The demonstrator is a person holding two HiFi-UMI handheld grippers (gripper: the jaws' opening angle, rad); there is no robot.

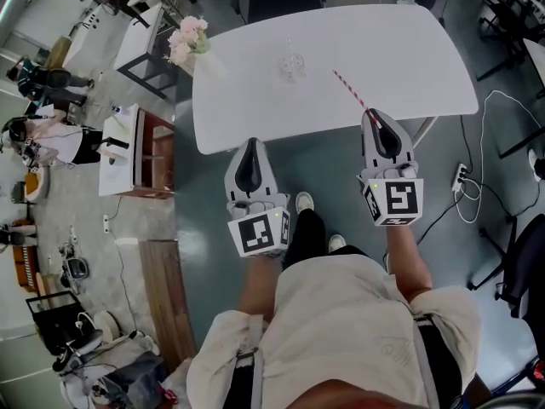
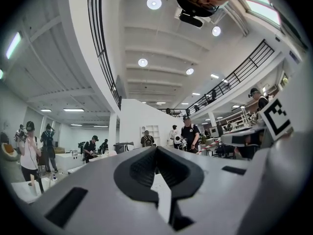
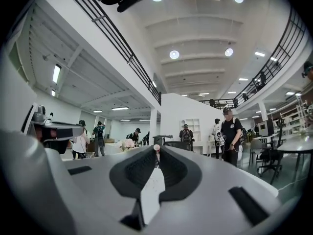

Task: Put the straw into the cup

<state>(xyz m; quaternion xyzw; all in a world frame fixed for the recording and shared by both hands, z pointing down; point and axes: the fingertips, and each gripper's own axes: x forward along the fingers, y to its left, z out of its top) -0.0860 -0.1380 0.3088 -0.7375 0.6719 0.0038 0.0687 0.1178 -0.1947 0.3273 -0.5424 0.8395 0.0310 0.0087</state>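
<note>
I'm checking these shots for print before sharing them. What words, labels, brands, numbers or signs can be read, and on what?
No readable text in any view.
Left white marker cube: black square code pattern, no letters.
Right white marker cube: the same kind of pattern, no letters.
Red-and-white striped straw: stripes only, no print.
Distant people's dark clothing: too small to read.
</note>
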